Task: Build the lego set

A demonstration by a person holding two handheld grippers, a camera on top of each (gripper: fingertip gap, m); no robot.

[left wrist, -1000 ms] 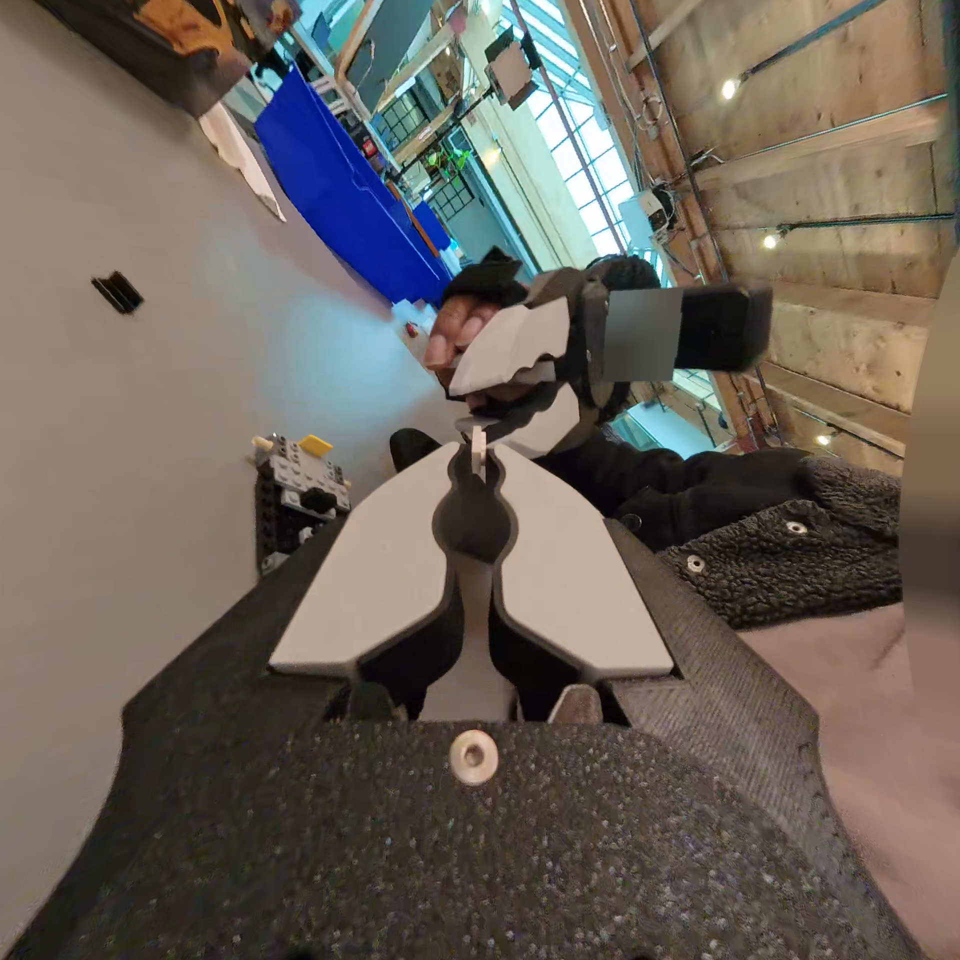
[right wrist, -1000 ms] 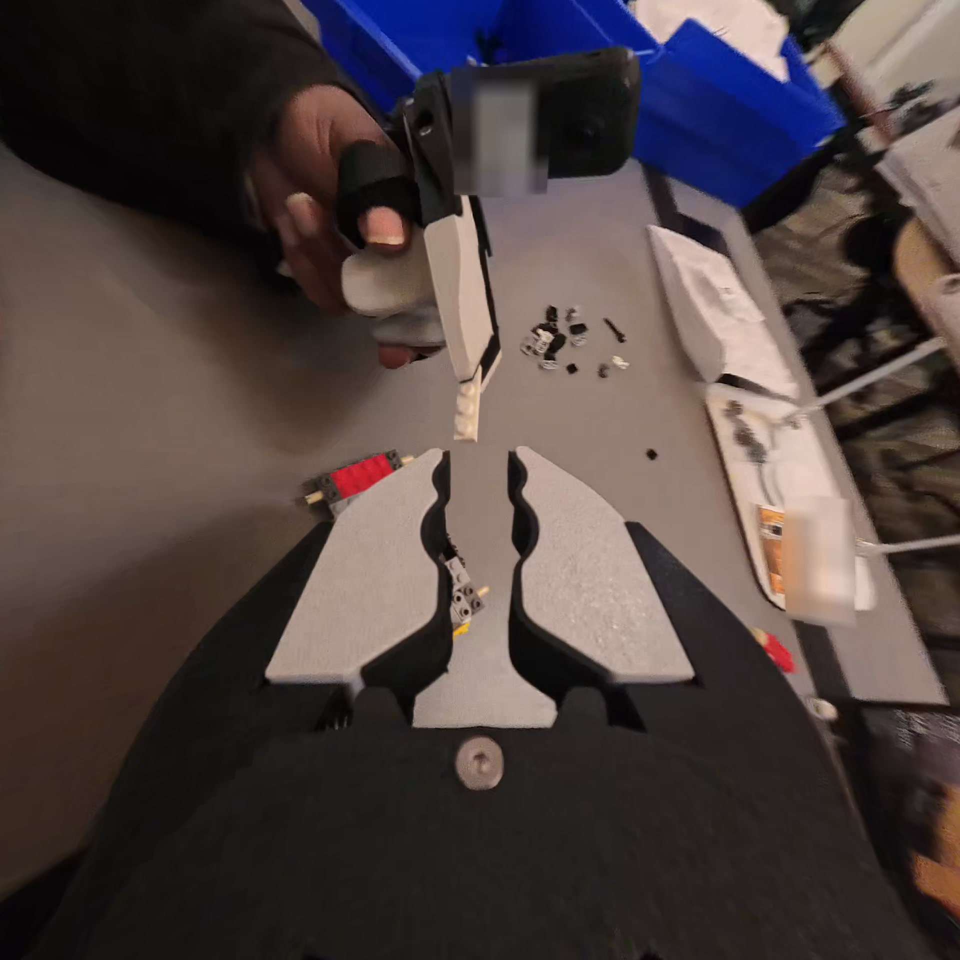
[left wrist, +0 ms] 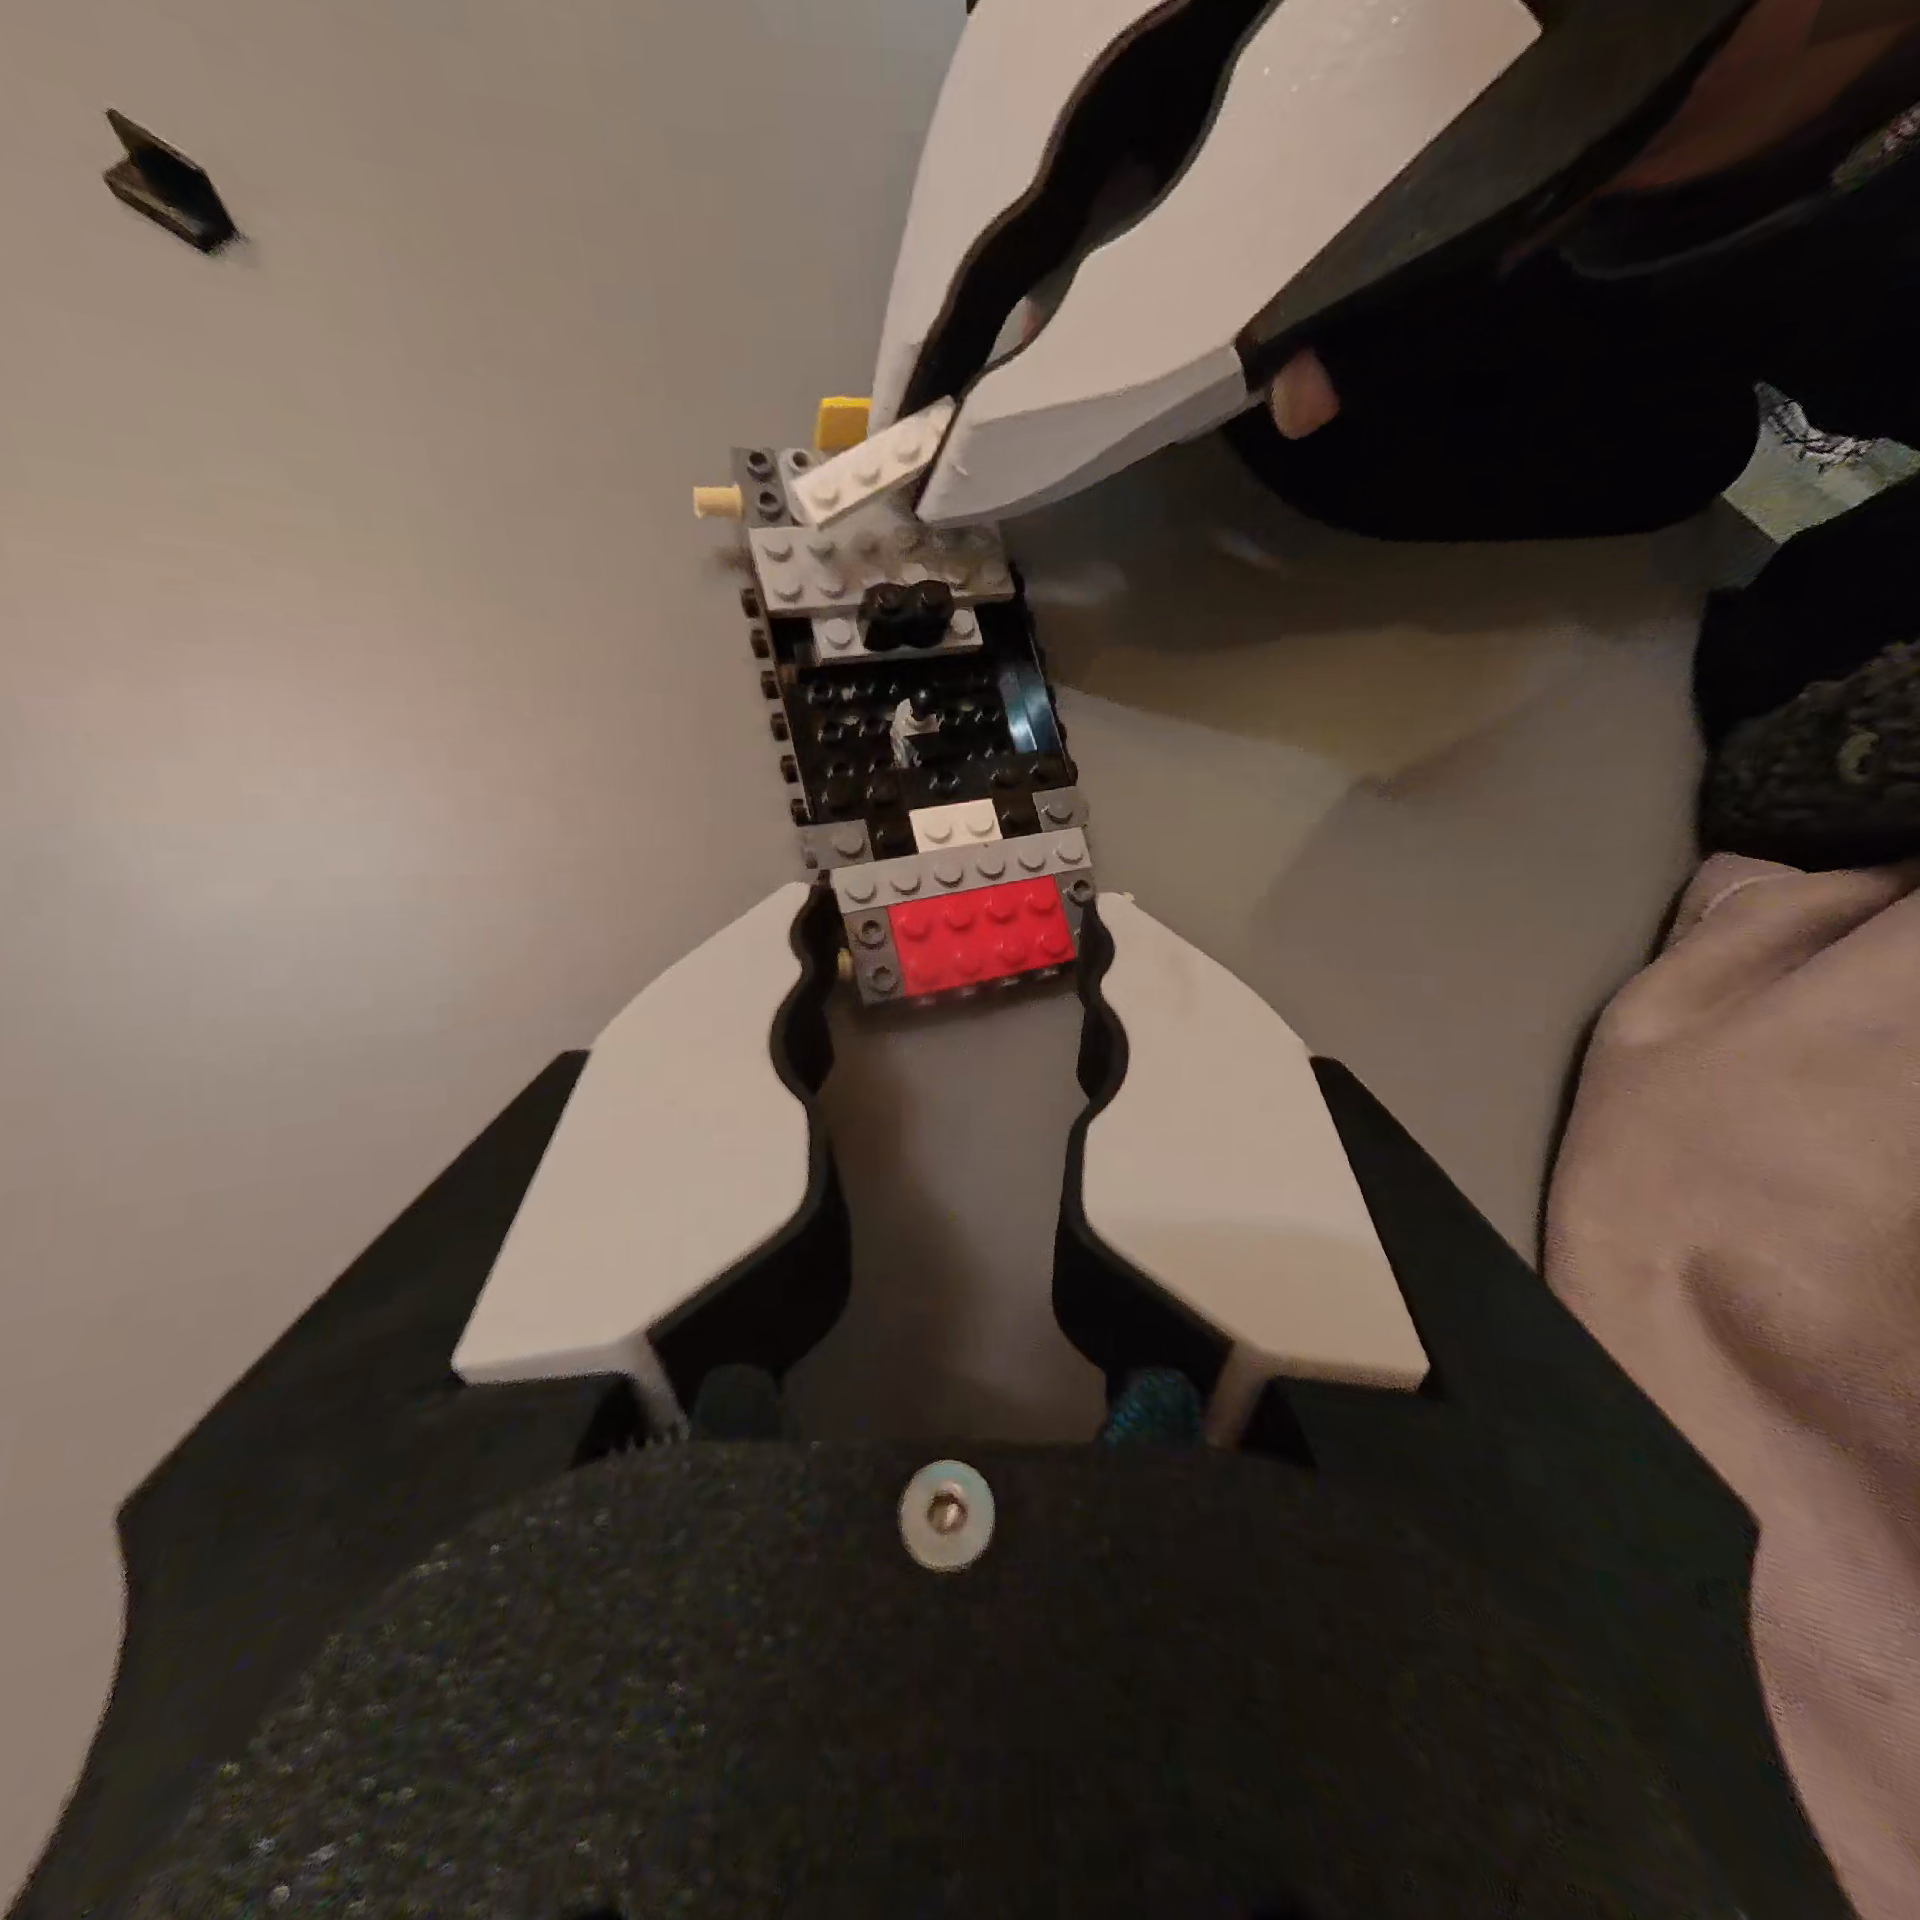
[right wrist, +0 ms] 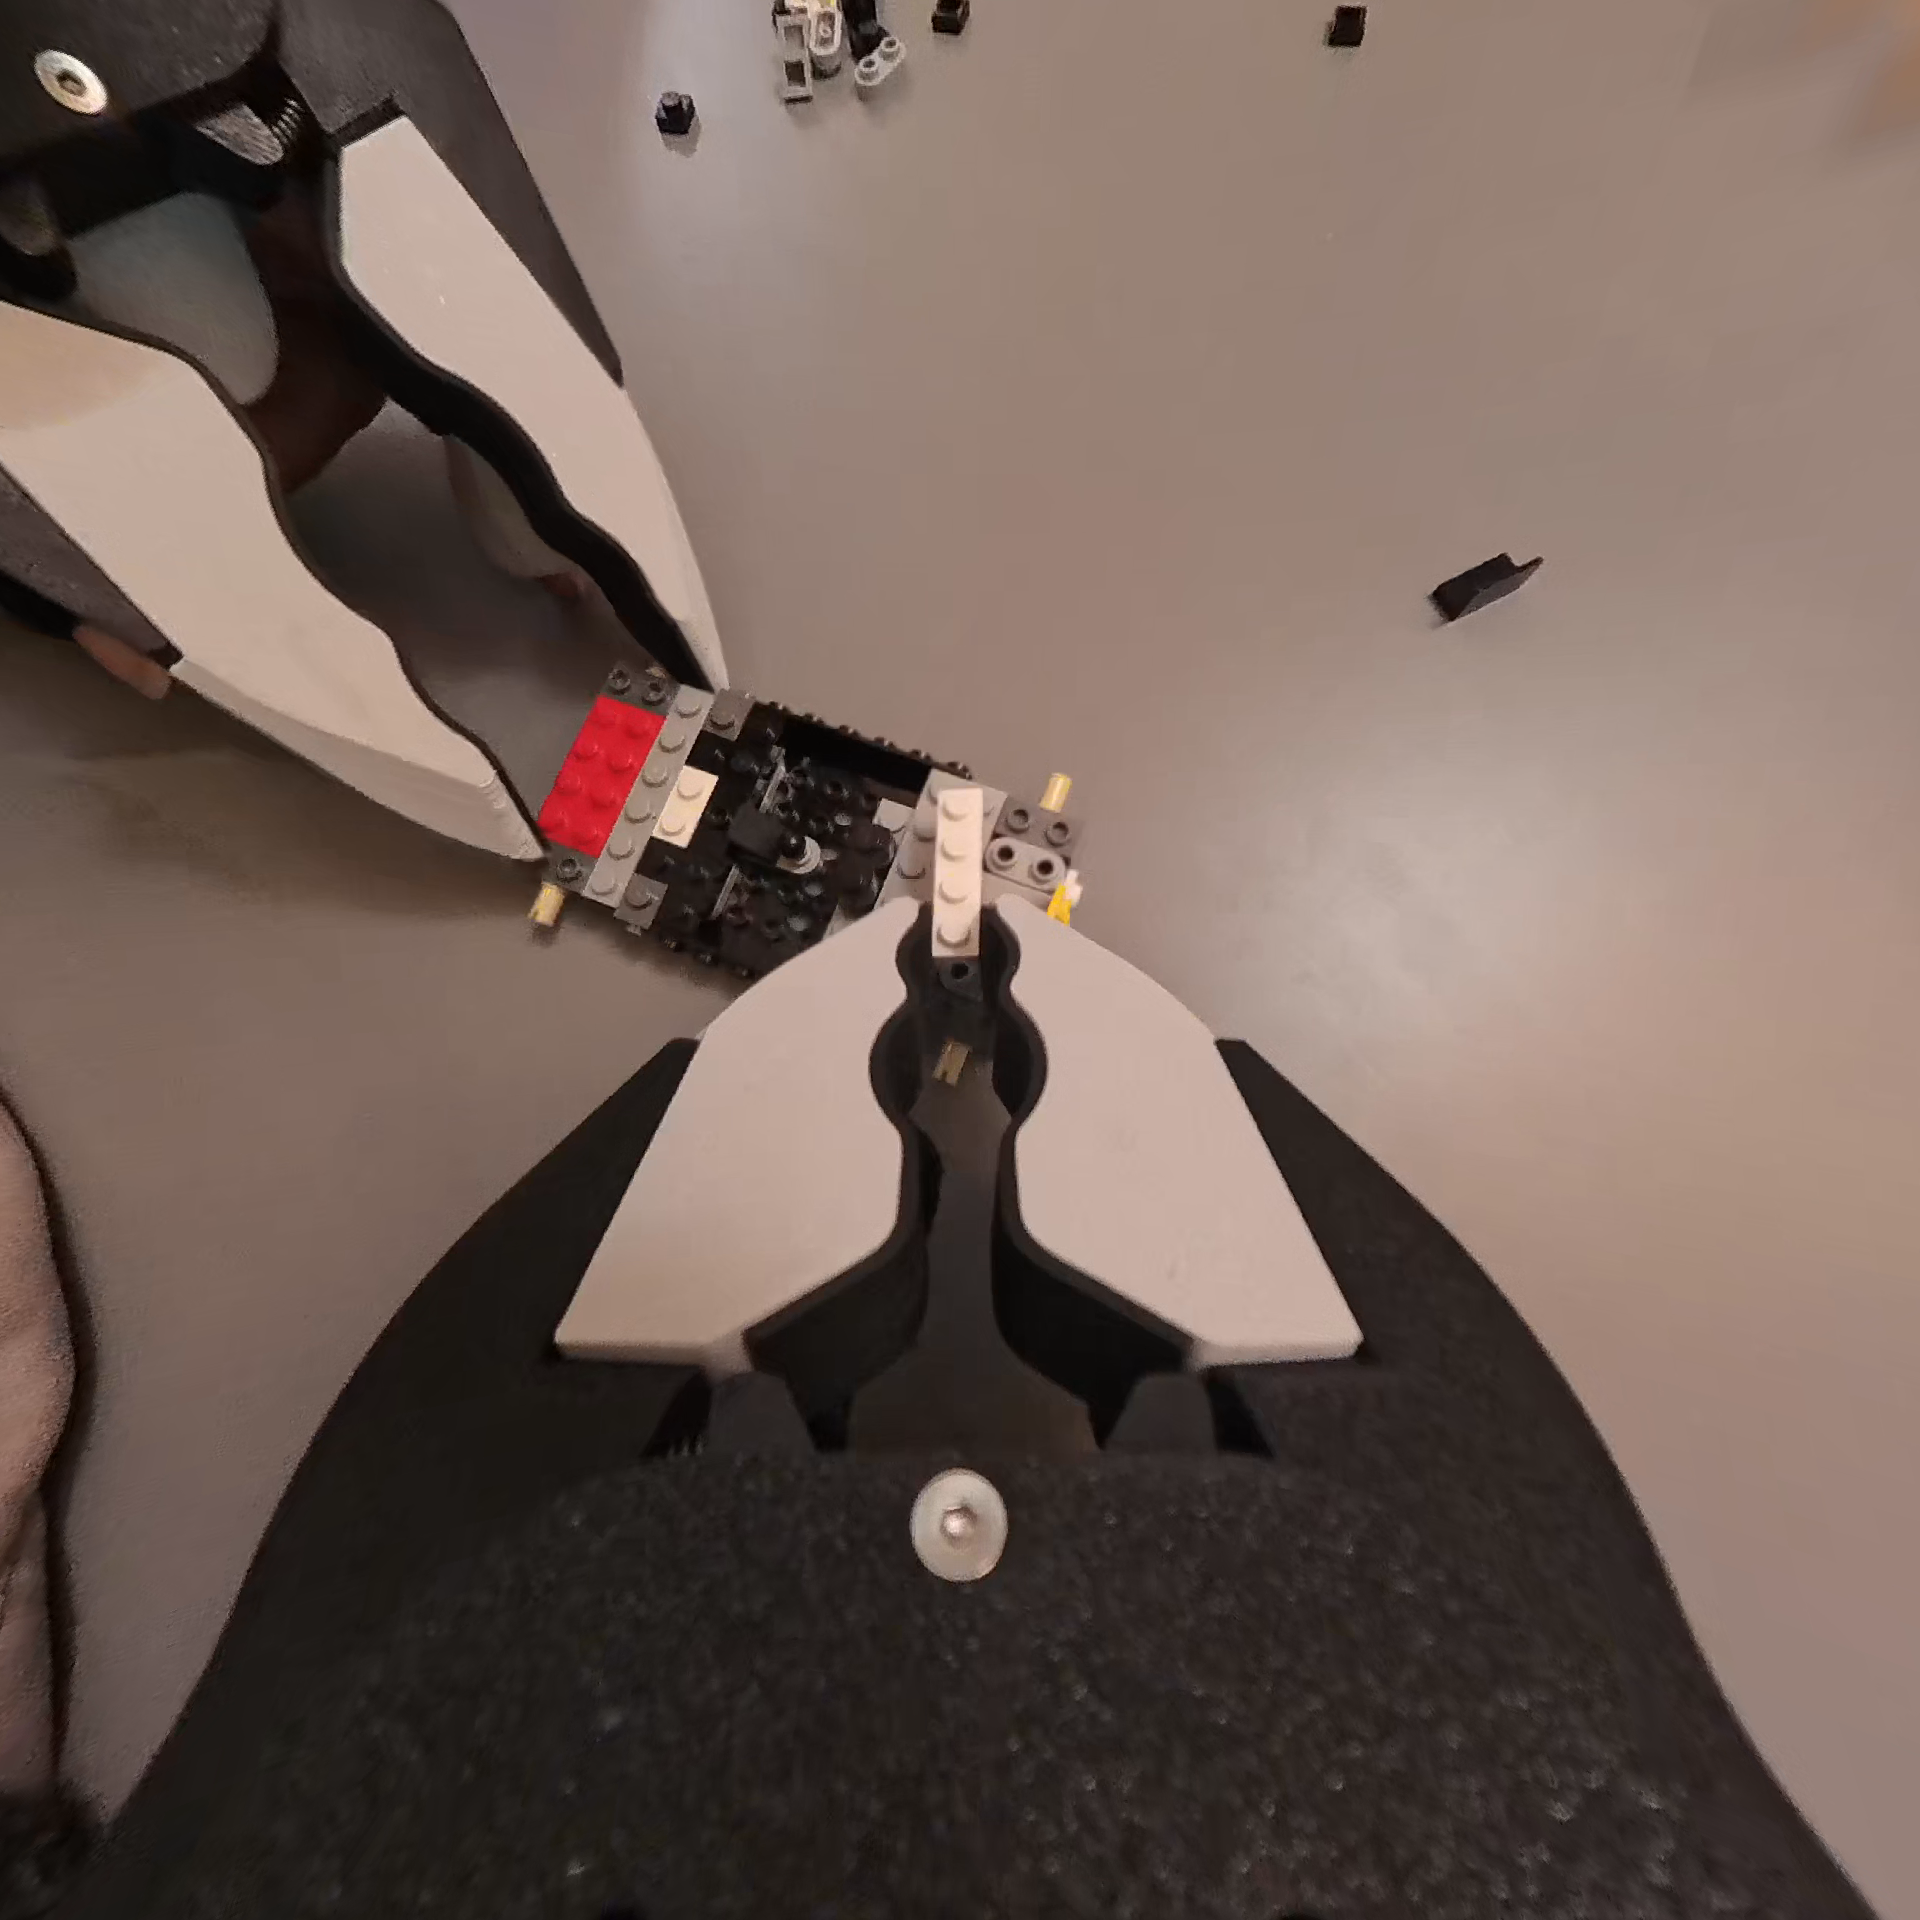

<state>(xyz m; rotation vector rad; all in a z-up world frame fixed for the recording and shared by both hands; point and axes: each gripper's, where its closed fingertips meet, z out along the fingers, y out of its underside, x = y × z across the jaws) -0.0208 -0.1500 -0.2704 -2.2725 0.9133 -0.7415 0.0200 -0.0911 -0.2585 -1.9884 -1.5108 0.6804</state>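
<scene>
On the grey table (right wrist: 1455, 312), the lego build (left wrist: 914, 748) is bracketed at its red end by the wide-spread left gripper (left wrist: 956, 914); a white plate (right wrist: 956, 868) is pinched by the right gripper (right wrist: 958, 920) over the far end.

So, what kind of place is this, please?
Probably a hobby or work table indoors: a plain grey tabletop, a half-built lego model lying on it, and loose small parts scattered at the far edge. The room itself is not visible.

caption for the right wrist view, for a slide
Right tool holds a white plate over the model's grey end; left tool braces its red end.
</scene>
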